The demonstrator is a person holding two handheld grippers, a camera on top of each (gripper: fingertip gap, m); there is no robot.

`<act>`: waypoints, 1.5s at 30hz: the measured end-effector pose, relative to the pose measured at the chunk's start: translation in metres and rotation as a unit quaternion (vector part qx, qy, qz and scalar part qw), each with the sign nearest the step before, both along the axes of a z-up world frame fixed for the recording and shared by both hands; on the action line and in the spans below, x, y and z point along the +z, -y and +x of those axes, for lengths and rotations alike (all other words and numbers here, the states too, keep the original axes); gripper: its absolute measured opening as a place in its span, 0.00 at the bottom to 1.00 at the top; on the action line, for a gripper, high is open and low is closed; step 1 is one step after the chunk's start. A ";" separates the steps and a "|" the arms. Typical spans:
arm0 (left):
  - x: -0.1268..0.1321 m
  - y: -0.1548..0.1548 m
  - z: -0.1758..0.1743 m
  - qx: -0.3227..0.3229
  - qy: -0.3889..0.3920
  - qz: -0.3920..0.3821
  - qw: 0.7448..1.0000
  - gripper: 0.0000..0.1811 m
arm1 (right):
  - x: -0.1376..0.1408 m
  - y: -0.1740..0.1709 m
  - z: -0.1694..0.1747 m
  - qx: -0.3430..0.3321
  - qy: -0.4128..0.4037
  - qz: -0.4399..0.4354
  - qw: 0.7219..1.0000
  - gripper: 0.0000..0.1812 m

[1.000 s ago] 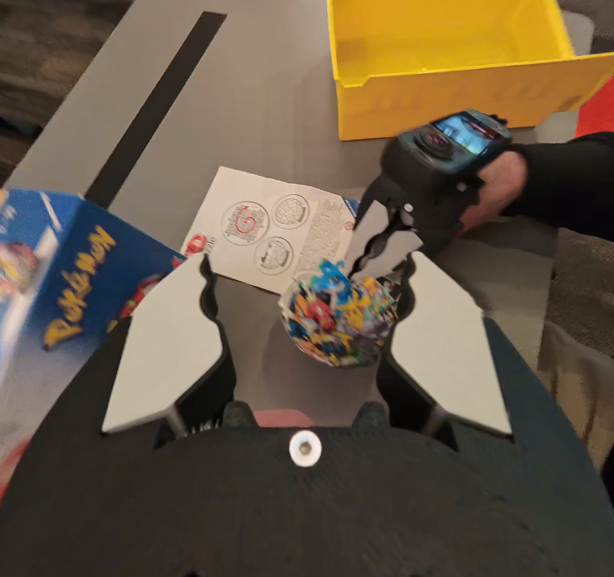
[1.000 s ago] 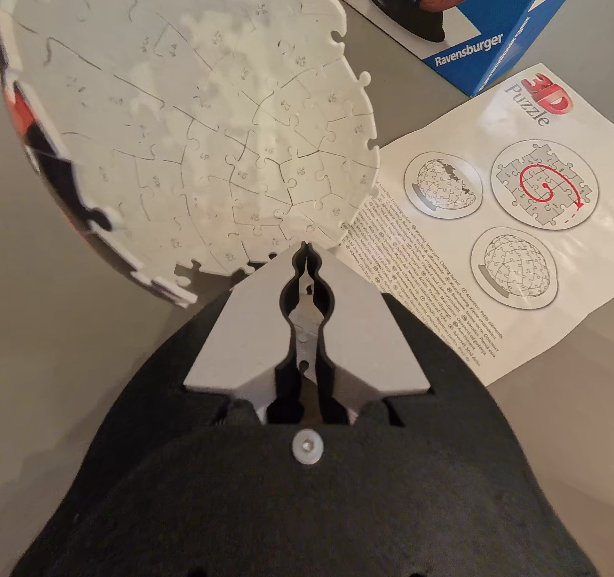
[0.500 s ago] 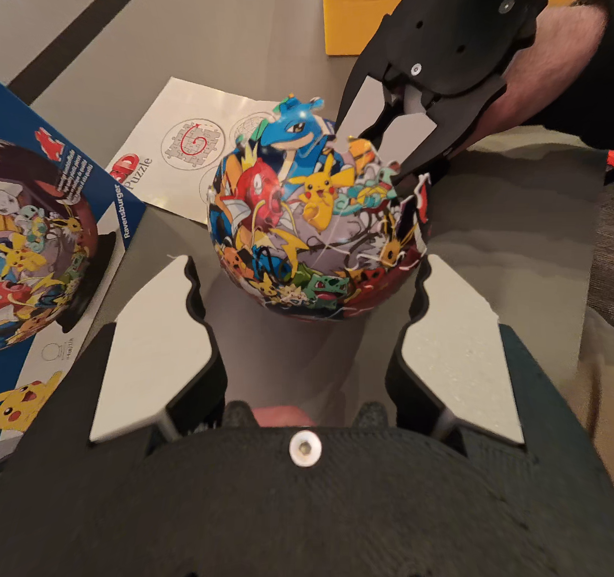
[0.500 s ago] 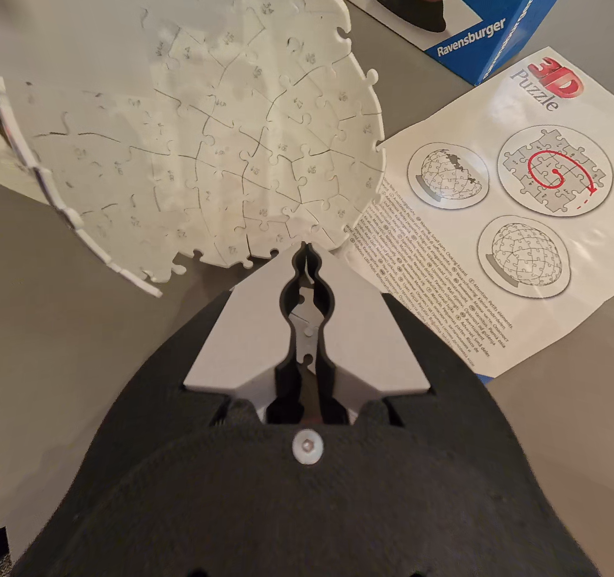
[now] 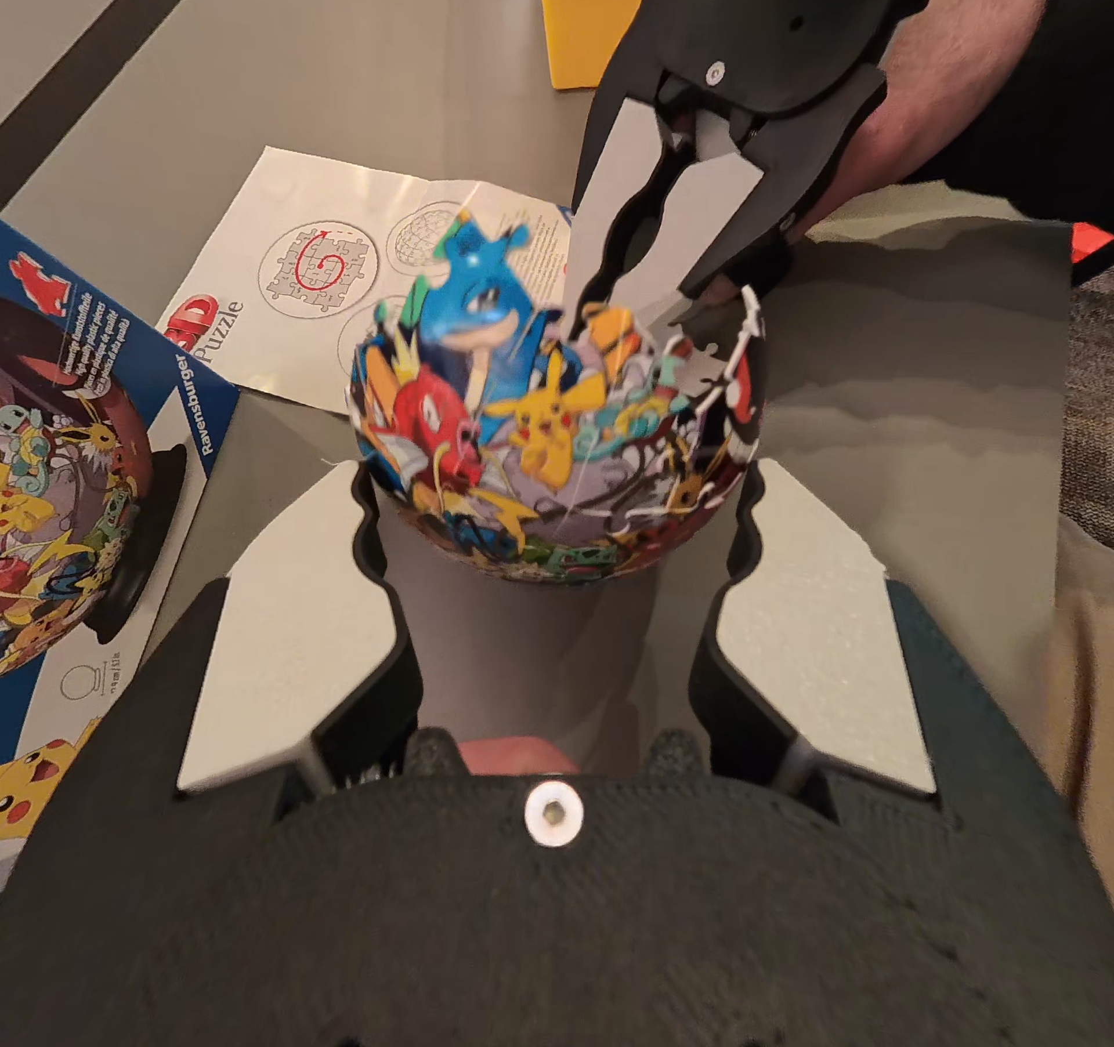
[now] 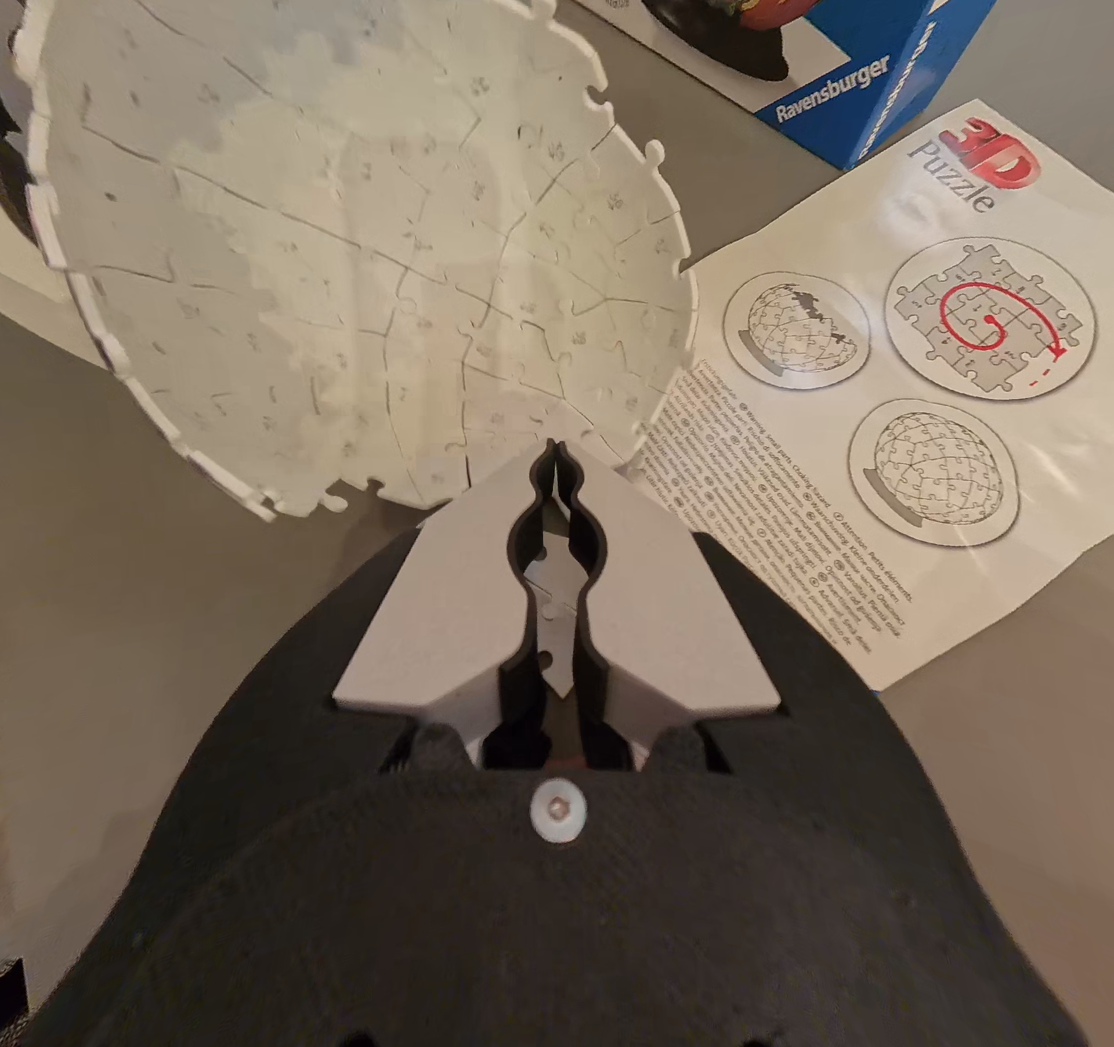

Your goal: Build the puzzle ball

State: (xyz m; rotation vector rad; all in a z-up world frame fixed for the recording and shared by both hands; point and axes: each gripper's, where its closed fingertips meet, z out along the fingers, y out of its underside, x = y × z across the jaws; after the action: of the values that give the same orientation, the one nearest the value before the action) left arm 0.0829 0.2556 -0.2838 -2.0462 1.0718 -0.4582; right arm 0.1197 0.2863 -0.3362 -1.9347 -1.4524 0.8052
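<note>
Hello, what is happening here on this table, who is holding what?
A person works two handheld grippers on a half-built puzzle ball. The right gripper, jaws shut on a puzzle piece, holds it at the shell's open rim. The left gripper, jaws open, straddles the ball without gripping it. The instruction sheet and puzzle box lie nearby.

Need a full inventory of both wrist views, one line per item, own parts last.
puzzle ball: 1, unfinished half shell, multicolour outside, white inside, between the left fingers' tips
puzzle box: 1, blue with ball picture, left of the ball
instruction sheet: 1, white with round diagrams, flat on the table behind the ball
bin: 1, yellow, far side of the table
table: 1, grey with a dark stripe
left gripper: 1, black with white fingers, open around the ball
right gripper: 1, black and white, shut on the ball's rim
hand: 1, dark sleeve, holding the right gripper
</note>
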 end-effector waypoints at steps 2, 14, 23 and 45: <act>0.000 -0.001 0.000 0.002 0.005 0.000 1.000 0.61 | 0.006 -0.005 0.002 -0.008 -0.011 -0.004 1.000 0.00; -0.006 -0.005 -0.002 0.013 0.033 -0.012 0.999 0.60 | 0.035 -0.018 0.015 -0.041 -0.040 0.019 0.998 0.01; -0.007 -0.005 0.000 0.014 0.035 -0.012 0.999 0.60 | 0.036 -0.043 0.024 -0.092 0.012 0.036 0.995 0.07; -0.006 0.001 -0.006 0.024 0.055 -0.005 0.998 0.60 | 0.006 -0.030 -0.003 -0.065 -0.010 -0.127 0.990 0.02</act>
State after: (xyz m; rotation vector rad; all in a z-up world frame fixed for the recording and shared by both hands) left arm 0.0767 0.2549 -0.2902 -2.0254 0.9546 -0.5468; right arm 0.1170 0.3167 -0.3301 -2.1773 -1.2470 0.9845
